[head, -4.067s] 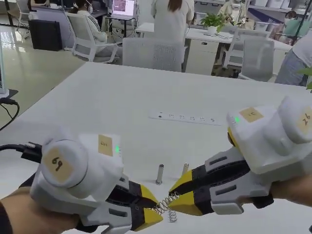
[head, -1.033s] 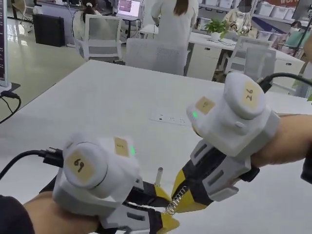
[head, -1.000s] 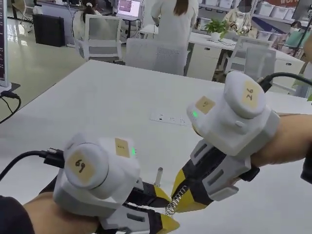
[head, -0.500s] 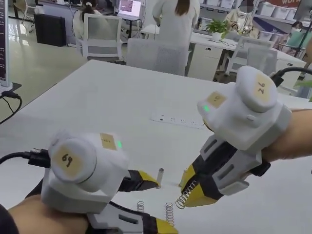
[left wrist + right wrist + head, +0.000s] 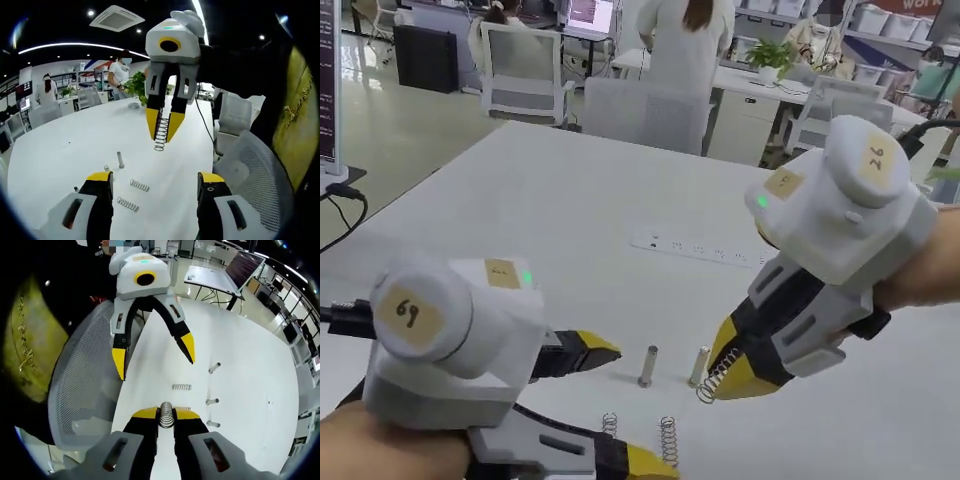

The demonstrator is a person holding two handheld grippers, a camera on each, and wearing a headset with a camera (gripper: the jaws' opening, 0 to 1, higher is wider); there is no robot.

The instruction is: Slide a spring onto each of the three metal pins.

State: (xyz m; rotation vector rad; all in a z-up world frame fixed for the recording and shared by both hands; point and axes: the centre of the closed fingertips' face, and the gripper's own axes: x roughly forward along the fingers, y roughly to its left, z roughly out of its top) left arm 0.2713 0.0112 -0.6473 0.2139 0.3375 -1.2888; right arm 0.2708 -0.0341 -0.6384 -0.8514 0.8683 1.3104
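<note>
Just right of the desk's near middle, the right hand-held gripper has its jaws pressed together on a spring, gripping it near its upper end so that most of the coil hangs free below the yellow tips. In the head view the free lower end of the spring sits just beside the top of the right-hand pin, which stands upright on the desk. The spring's long axis leans, with its top to the right and its foot to the left, so it does not line up with the pin's vertical axis. My reading is that the coming move turns on this: the coil must be brought upright and centred over the pin's tip before it can drop down. The left-hand pin stands bare just to the left. The left hand-held gripper hangs near and to the left with its jaws spread wide and nothing between them, farther from that pin than the right one. Two loose springs lie on the desk near its lower jaw.
</note>
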